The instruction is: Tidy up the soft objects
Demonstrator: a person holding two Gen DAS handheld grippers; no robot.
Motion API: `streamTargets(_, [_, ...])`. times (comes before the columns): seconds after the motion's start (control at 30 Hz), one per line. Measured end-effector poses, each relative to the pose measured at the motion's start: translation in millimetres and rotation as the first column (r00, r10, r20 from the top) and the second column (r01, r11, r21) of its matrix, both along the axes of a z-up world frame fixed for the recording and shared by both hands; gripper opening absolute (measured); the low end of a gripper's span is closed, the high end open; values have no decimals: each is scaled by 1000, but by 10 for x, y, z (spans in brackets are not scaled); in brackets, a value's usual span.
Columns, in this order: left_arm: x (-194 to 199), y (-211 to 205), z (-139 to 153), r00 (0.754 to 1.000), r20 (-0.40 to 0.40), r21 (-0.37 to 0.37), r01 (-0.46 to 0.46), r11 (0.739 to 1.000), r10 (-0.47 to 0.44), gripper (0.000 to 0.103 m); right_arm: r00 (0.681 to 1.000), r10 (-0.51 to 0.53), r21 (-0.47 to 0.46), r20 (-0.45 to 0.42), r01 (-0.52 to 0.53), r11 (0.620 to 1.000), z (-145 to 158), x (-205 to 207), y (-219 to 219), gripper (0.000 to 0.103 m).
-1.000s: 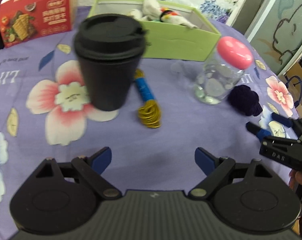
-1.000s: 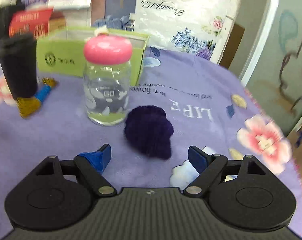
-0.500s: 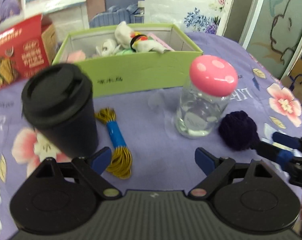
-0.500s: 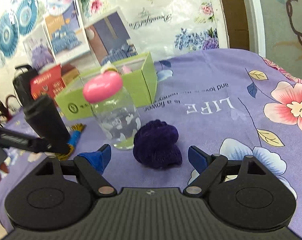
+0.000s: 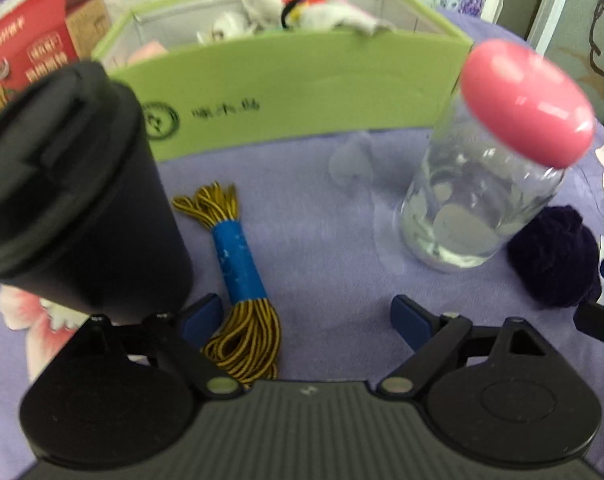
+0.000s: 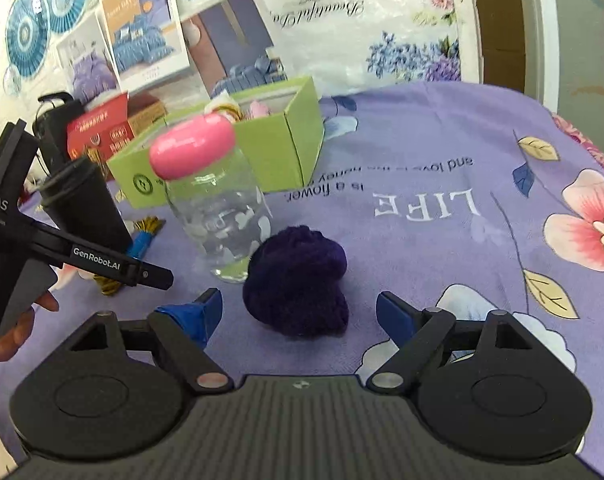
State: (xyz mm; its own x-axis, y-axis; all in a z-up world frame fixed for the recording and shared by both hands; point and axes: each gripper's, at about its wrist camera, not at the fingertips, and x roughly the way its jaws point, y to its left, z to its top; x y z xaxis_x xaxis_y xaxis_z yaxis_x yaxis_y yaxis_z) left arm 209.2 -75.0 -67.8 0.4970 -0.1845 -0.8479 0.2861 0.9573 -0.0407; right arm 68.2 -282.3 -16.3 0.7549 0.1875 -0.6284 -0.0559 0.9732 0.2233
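A dark purple knitted ball lies on the purple flowered cloth just ahead of my right gripper, whose jaws stand open around its near side without touching it. The same knitted ball shows at the right of the left wrist view. A yellow-black cord bundle with a blue wrap lies in front of my left gripper, which is open, the cord's looped end beside its left finger. A green box behind holds white and pink soft things.
A black lidded cup stands close at the left of the cord. A clear jar with a pink lid stands between cord and knitted ball. A red carton sits at the back left. The left gripper's body and a hand show at the right wrist view's left.
My left gripper moved forward and down toward the cord; cup, jar and box now loom larger. My right gripper tilted and closed in on the purple ball, and the left gripper entered its view.
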Motion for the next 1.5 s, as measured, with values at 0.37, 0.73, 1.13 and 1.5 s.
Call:
streamTargets(0.37, [-12, -5, -66, 1000, 25, 18, -4, 1000, 3, 103, 995, 59, -101, -87, -67, 993, -228, 429, 253, 73])
streamTargets(0.73, [-24, -1, -94, 999, 36, 19, -3, 1000, 2, 102, 998, 9, -218, -67, -24, 976, -306, 477, 423, 77])
streamTargets(1.13, [-463, 171, 311, 995, 26, -86, 99, 991, -97, 13, 1000, 22, -233, 11, -19, 972, -86, 86, 437, 37])
streamTargets(1.5, [-920, 596, 1298, 976, 174, -173, 159, 972, -129, 13, 966, 52, -234, 252, 9, 972, 765, -333, 479, 37])
